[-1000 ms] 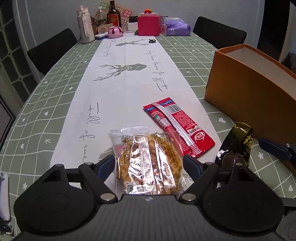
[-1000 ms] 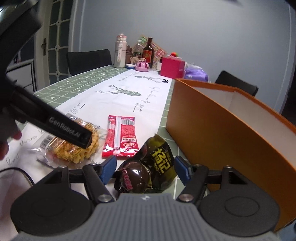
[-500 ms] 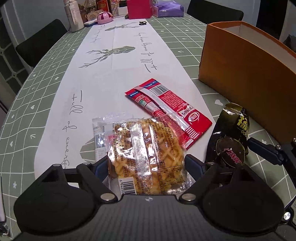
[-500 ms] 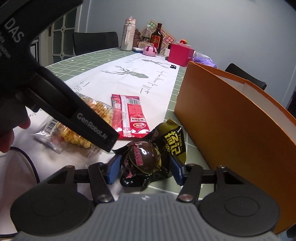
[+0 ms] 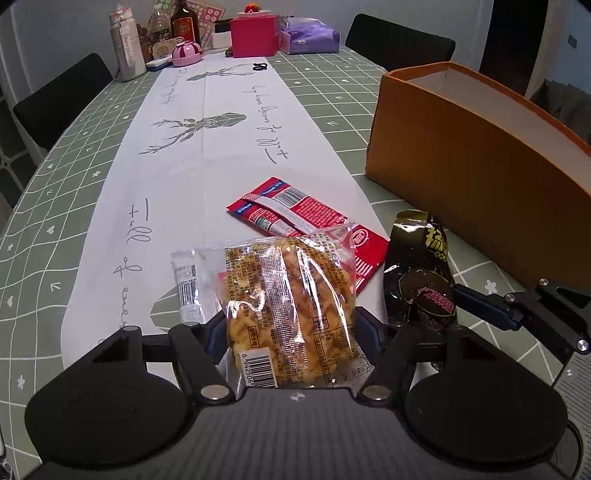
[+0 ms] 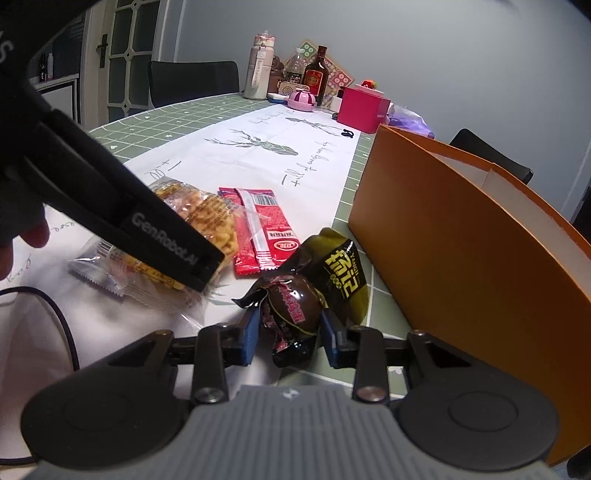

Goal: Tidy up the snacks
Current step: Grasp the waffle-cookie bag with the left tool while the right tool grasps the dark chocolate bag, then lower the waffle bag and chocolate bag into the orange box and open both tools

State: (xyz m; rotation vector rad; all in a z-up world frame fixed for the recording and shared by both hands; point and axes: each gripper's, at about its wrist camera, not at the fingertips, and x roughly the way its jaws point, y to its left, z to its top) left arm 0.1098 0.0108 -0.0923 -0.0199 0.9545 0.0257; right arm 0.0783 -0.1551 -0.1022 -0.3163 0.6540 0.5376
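On right view, hand (image 6: pixel 22 236), door (image 6: pixel 127 55)

1. The left gripper (image 5: pixel 291 332) has a black body, blue pads and silver screws behind the jaws.
2. The right gripper (image 6: pixel 290 332) has a grey ribbed body and blue pads.
3. White "GenRobot.AI" lettering marks the left gripper's side.

I see a sage-green tablecloth (image 5: pixel 332 107) gridded in white with small hearts and stars, and down its middle a white runner (image 5: pixel 221 155) printed with grey geometric deer and grey script. On the near runner lies a clear bag (image 5: pixel 291 295) of golden-yellow waffle and a red packet (image 5: pixel 314 214) with a white strip. The right wrapper (image 6: pixel 332 273) is dark olive-brown with yellow characters. My box (image 5: pixel 476 166) is orange outside, white within; the far box (image 5: pixel 255 35) is magenta.
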